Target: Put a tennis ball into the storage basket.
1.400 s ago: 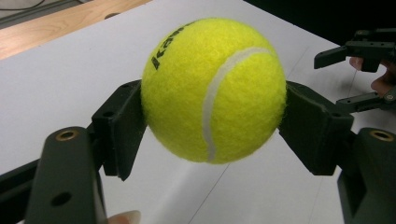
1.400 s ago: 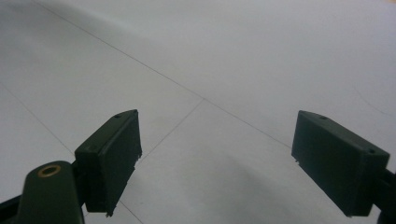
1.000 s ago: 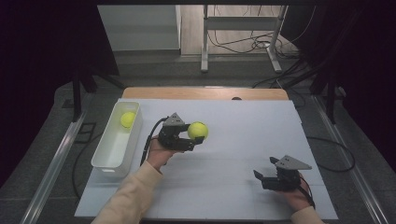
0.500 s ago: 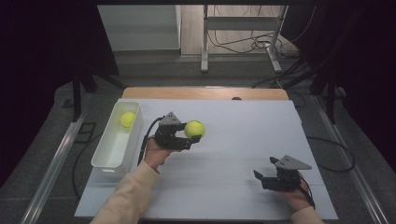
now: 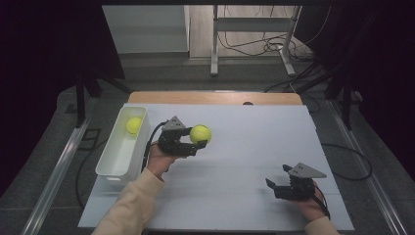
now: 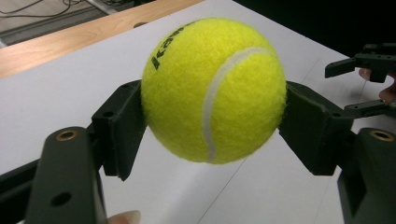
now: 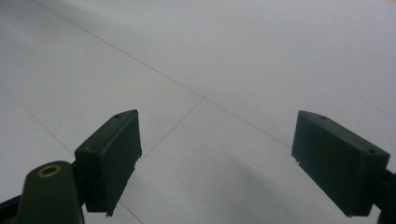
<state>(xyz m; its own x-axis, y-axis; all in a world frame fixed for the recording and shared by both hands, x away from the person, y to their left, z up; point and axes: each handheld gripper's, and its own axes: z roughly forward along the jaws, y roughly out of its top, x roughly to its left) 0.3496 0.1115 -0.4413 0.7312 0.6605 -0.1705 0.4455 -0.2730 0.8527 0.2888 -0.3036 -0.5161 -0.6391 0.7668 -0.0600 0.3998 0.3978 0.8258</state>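
A yellow tennis ball [image 5: 200, 133] hangs above the white table sheet [image 5: 244, 147], left of centre, with my left gripper [image 5: 195, 139] shut on it. In the left gripper view the ball [image 6: 214, 88] sits between the two black pads [image 6: 121, 130], which press on its sides. A second tennis ball [image 5: 133, 125] lies in the far end of the white bin [image 5: 110, 164] at the table's left edge. Near the front right, my right gripper [image 5: 277, 175] rests low and points left. Its jaws [image 7: 215, 158] stand wide apart over the bare sheet with nothing between them.
A strip of bare wooden tabletop [image 5: 210, 97] runs along the far edge of the sheet. Behind it are a metal stand [image 5: 215, 44] and cables on the floor. Dark curtains hang on both sides. The right gripper [image 6: 369, 70] shows far off in the left gripper view.
My left gripper has carried the ball slightly to the left, toward the bin. The right gripper has stayed where it was.
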